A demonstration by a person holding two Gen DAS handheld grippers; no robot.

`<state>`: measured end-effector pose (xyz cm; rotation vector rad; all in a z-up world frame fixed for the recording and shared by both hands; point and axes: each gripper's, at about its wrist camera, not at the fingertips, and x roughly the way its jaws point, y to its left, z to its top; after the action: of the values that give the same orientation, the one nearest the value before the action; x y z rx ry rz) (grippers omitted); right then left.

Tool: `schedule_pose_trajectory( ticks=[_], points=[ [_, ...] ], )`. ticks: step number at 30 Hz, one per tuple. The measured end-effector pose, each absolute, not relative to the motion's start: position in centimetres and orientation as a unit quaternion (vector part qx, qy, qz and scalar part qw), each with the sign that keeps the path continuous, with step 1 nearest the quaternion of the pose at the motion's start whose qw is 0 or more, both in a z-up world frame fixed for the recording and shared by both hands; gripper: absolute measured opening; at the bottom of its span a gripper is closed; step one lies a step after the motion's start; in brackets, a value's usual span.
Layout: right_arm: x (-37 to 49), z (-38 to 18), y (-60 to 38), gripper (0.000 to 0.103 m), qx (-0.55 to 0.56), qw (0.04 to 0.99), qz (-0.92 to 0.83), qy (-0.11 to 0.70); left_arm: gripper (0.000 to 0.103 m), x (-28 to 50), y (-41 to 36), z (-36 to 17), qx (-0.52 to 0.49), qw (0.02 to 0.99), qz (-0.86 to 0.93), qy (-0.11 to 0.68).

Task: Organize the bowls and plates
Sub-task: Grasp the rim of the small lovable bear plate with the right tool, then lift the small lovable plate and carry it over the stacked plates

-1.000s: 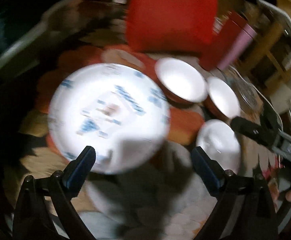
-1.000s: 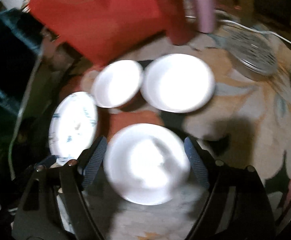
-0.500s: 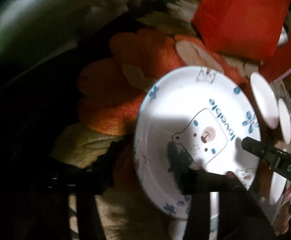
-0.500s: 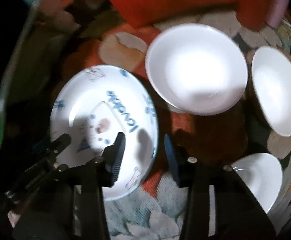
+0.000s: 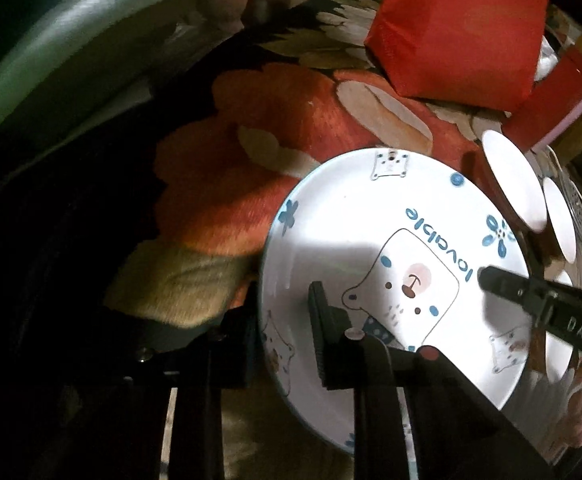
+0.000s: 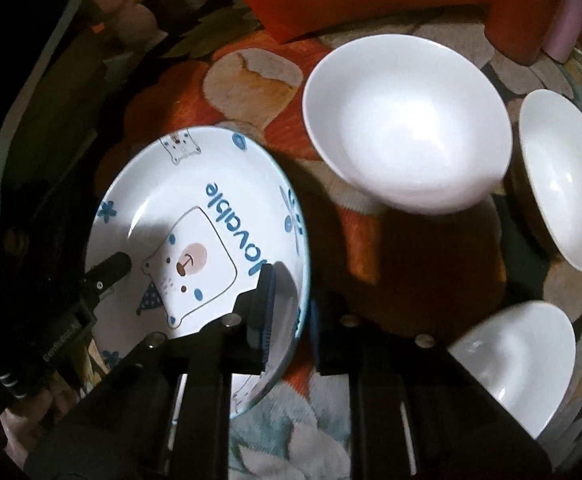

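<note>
Over the last second both grippers have closed in from hovering above the dishes, and each now has a finger on either side of the bear plate's (image 6: 195, 216) rim.

The flowered tablecloth (image 5: 259, 184) carries everything, with a red paper bag (image 5: 463, 20) toward its far edge. The bear plate, white with blue flowers and the word "lovable", lies toward the left edge of the table and looks tipped, its right side raised. Three plain white bowls stand to its right: a large bowl (image 6: 407, 124) just beside it, a second bowl (image 6: 567, 176) near the right edge, and a third bowl (image 6: 519, 364) nearest the camera.

The left gripper (image 5: 283, 332) is clamped on the plate's left rim, one finger inside, one outside. The right gripper (image 6: 291, 320) straddles the opposite rim, jaws narrow and apparently gripping it.

The step in hand appears to be lifting the plate with two grips. The next move calls for raising both sides evenly and carrying it clear of the large bowl to wherever plates are gathered.
</note>
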<state>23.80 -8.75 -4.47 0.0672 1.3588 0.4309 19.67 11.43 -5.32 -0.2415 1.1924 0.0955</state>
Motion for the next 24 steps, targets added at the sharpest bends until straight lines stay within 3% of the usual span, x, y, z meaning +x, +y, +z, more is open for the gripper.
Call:
schedule_pose_trajectory(
  ticks=[11, 24],
  points=[
    [20.3, -0.2, -11.2, 0.014, 0.035, 0.748, 0.228, 0.622, 0.022, 16.3, 10.0, 0.0, -0.103, 0.835, 0.031, 0.54],
    [14.7, 5.2, -19.7, 0.014, 0.073, 0.754, 0.207, 0.619, 0.022, 14.1, 2.0, 6.6, -0.053, 0.844, -0.034, 0.532]
  ],
)
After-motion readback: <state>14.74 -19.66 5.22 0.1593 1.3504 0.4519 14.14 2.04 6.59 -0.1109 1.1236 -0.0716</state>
